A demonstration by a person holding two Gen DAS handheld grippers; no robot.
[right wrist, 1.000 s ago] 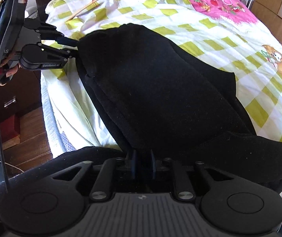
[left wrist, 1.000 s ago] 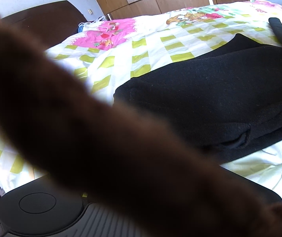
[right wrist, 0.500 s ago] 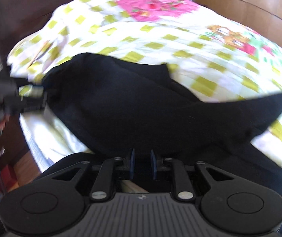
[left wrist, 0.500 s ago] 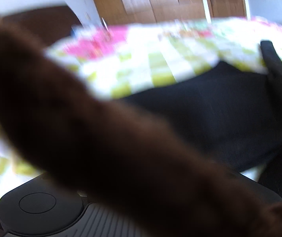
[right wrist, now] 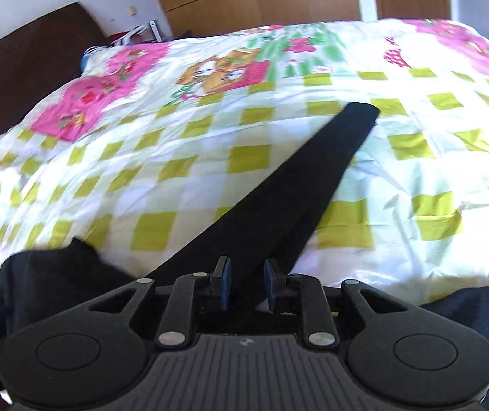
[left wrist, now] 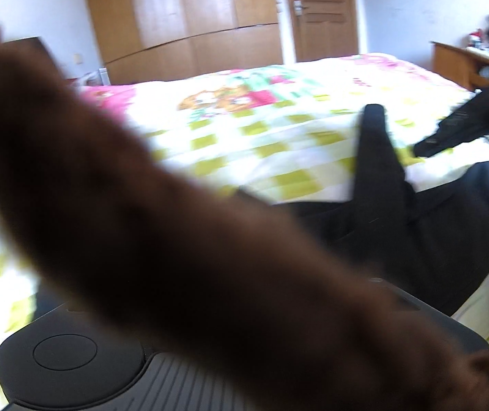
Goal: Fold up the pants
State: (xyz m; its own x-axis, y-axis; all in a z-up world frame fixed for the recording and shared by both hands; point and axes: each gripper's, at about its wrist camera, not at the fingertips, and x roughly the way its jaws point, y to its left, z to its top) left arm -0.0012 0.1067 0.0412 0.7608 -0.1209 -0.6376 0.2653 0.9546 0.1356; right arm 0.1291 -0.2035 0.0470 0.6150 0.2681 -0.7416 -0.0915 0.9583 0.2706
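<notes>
The black pants [right wrist: 278, 198] lie on a checked bedspread [right wrist: 182, 137]. One leg runs taut from my right gripper [right wrist: 247, 275] to its cuff further up the bed. The rest is bunched at the lower left [right wrist: 56, 274]. My right gripper's blue pads [right wrist: 224, 282] have black cloth between them at the bed's near edge. In the left wrist view a blurred brown fuzzy sleeve [left wrist: 175, 239] hides the left gripper's fingers. Only the left gripper's body [left wrist: 66, 352] shows, with the pants [left wrist: 398, 222] beyond it to the right.
A wooden wardrobe [left wrist: 182, 17] and a door [left wrist: 323, 10] stand behind the bed, with a dark headboard [right wrist: 32, 54] on the left. A wooden side table [left wrist: 456, 61] is at the far right. A dark blurred object [left wrist: 460, 126] hangs above the bed's right side.
Both views have swung up toward the far wall. The wide black mass of a second ago is now one leg stretched out from my right gripper. The sleeve still covers the left fingers.
</notes>
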